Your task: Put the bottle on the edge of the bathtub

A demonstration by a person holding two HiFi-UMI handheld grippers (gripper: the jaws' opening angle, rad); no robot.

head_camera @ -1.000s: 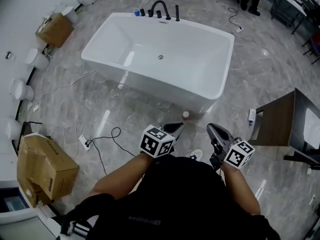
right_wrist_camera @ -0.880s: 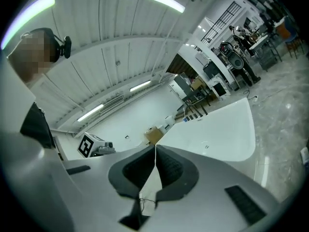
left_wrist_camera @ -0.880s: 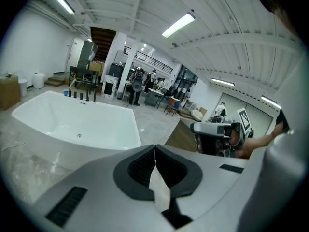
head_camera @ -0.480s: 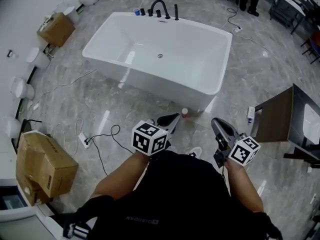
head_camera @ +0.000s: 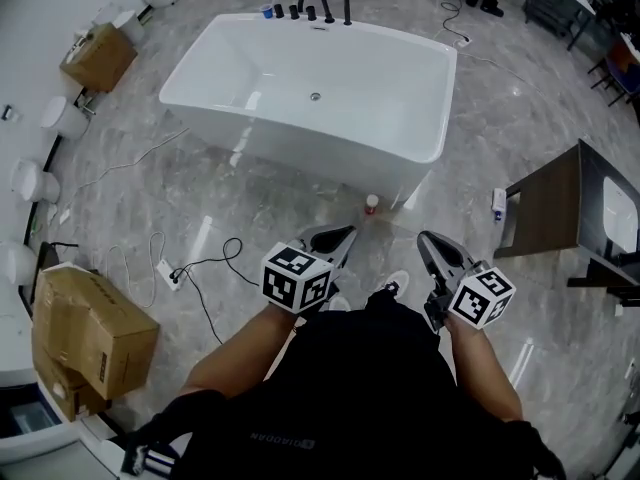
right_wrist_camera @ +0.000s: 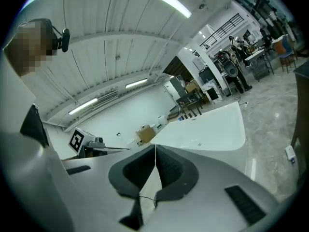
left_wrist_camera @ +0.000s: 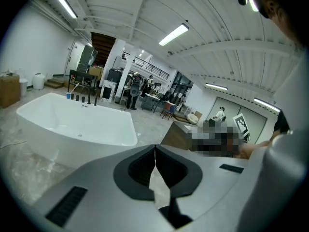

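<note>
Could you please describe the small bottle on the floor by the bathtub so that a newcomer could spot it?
Find the white bathtub on the grey marble floor and go to its nearest corner. The small bottle stands on the floor at the foot of that corner. Its reddish top sets it apart from the white bottle beside the brown cabinet.

There's the glossy white rectangular bathtub [head_camera: 300, 118], black metal taps [head_camera: 312, 8], grey veined stone floor [head_camera: 250, 203], small red-capped pale bottle [head_camera: 371, 206], plain brown cardboard box [head_camera: 85, 328].
</note>
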